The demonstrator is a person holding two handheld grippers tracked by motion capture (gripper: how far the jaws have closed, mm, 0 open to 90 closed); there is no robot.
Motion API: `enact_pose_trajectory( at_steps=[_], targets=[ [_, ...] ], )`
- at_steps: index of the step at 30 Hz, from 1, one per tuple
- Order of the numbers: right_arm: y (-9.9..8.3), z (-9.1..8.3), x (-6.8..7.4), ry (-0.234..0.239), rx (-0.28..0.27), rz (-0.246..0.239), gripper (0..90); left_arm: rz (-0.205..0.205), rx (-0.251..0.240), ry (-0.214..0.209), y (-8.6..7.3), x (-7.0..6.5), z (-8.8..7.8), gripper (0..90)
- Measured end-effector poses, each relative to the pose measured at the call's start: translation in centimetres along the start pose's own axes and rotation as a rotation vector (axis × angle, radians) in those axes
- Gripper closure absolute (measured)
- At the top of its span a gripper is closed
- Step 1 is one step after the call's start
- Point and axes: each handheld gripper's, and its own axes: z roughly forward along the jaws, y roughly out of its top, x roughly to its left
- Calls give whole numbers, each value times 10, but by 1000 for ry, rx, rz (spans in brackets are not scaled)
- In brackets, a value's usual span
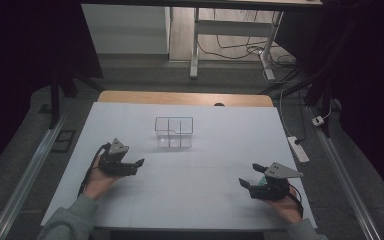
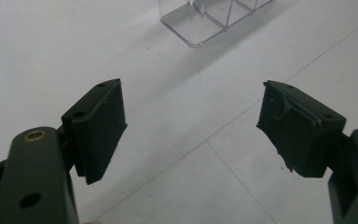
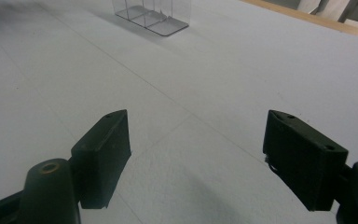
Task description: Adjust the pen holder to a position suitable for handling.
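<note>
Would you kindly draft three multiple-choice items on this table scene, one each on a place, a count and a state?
1. Where does the clear divided box stand on the white table cover?
A. Toward the far edge, between the two grippers' sides
B. At the near right corner
C. Under the left gripper

2. How many grippers are over the table?
A. One
B. Two
C. Three

3. What is between the left gripper's jaws?
A. A cup
B. The clear box
C. Nothing; they stand open

Answers:
1 A: the high view shows the box beyond both the left gripper and the right gripper, roughly midway.
2 B: one in each hand.
3 C: the left gripper view shows bare cover between the pads.
</note>
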Motion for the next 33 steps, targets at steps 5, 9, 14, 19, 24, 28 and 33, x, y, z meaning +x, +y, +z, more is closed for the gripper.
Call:
enact_pose_trajectory(
  at_steps=[5,9,14,19,24,28,33],
  targets=[
    [0,1,-1,-4,12,-1,230,-19,-10,-19,6,5,4,230],
    [0,1,0,1,11,-4,230,-11,5,-24,10,8,8,242],
    [0,1,0,2,9,-4,231,-6,10,-15,16,12,15,267],
    [0,2,0,3,10,-1,231,-18,8,-15,25,20,20,327],
    [0,2,-2,2,8,9,235,-17,8,-24,31,25,24,392],
    [0,1,-2,-3,10,6,236,-30,5,-27,35,29,30,468],
    [0,2,-2,7,7,6,236,-42,12,-7,36,32,41,727]
  ],
)
